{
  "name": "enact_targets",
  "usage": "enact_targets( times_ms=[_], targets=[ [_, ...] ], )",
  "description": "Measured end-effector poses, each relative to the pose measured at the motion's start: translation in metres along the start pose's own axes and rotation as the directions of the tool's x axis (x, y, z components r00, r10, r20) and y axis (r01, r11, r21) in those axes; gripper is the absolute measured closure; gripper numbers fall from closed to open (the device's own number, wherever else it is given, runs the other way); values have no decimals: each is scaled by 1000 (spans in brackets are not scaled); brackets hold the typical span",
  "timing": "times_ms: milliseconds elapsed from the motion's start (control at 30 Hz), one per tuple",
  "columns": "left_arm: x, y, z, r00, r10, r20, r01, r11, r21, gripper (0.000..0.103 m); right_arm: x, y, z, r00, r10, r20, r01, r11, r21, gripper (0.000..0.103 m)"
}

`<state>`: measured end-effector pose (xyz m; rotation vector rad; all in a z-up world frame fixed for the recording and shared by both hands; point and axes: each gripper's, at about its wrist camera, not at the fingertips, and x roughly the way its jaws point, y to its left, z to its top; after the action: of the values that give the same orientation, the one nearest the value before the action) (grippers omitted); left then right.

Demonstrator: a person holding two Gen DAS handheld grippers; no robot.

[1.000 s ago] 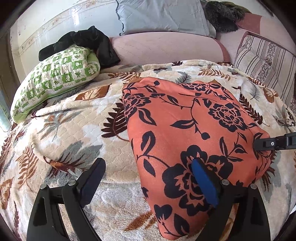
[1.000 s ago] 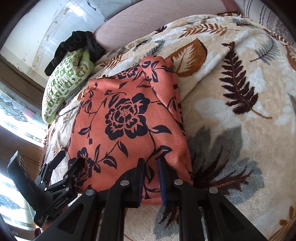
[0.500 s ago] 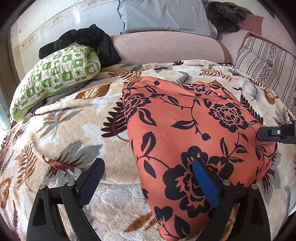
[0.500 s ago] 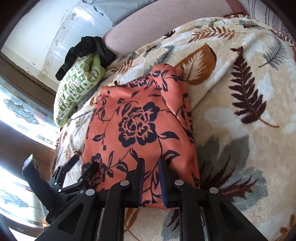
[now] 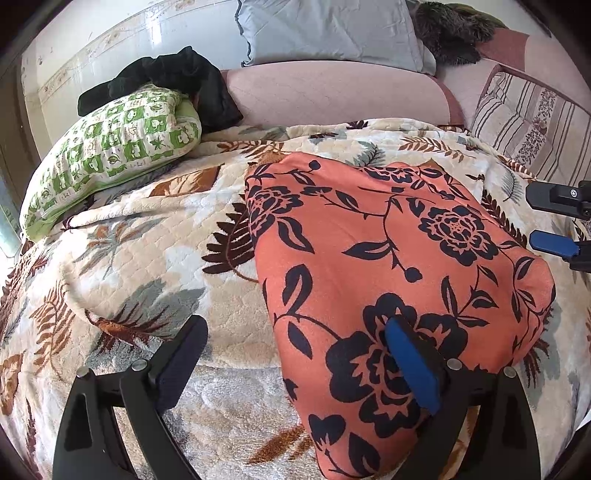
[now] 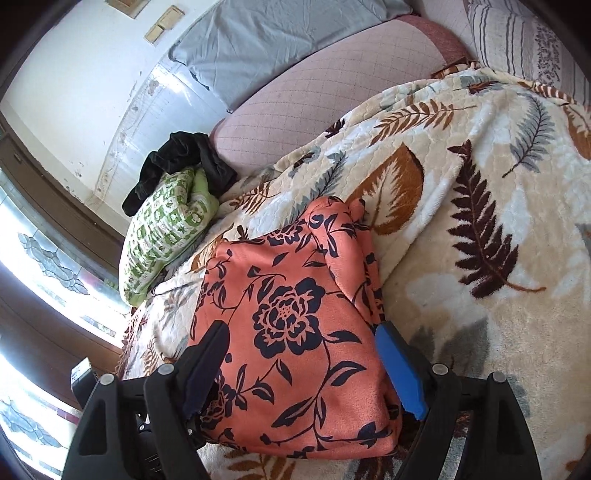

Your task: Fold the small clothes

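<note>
A folded orange cloth with dark flowers (image 5: 388, 258) (image 6: 295, 332) lies flat on the leaf-patterned blanket (image 5: 147, 258) (image 6: 480, 221). My left gripper (image 5: 295, 354) is open wide over the cloth's near left corner. Its blue pad (image 5: 410, 365) hovers above the fabric and its black finger (image 5: 181, 354) is over bare blanket. My right gripper (image 6: 303, 354) is over the cloth's near end, its jaws opening. The cloth lies beneath them and the pads do not press on it. In the left wrist view the right gripper (image 5: 550, 221) shows at the right edge, spread beside the cloth.
A green patterned pillow (image 5: 110, 158) (image 6: 166, 229) with a black garment (image 5: 177, 81) (image 6: 177, 162) on it lies at the far left. A pink bolster (image 5: 332, 92), a grey pillow (image 5: 325, 29) and a striped cushion (image 5: 517, 125) line the back. A window is at the left in the right wrist view.
The right gripper went from shut on the cloth's near edge to wide open and rose a little; the released cloth lies flat. The left gripper stayed where it was, open.
</note>
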<state>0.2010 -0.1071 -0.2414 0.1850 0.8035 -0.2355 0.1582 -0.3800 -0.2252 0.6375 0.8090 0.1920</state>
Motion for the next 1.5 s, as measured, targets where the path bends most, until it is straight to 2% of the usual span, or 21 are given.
enact_targets(
  times_ms=[267, 733, 1067, 1500],
  targets=[
    [3, 0, 4, 1000, -4, -7, 4, 1000, -3, 6, 8, -9, 5, 1000, 5, -2, -5, 999, 35, 19],
    [8, 1, 11, 1000, -13, -14, 13, 1000, -3, 6, 24, -7, 12, 1000, 2, -19, -1, 1000, 22, 19],
    [8, 5, 13, 999, -39, -18, 39, 999, -24, 6, 23, -8, 12, 1000, 4, -18, -3, 1000, 28, 19],
    [10, 6, 15, 999, -36, -22, 35, 999, -33, 6, 21, -12, 14, 1000, 2, -9, -2, 999, 38, 19]
  ],
)
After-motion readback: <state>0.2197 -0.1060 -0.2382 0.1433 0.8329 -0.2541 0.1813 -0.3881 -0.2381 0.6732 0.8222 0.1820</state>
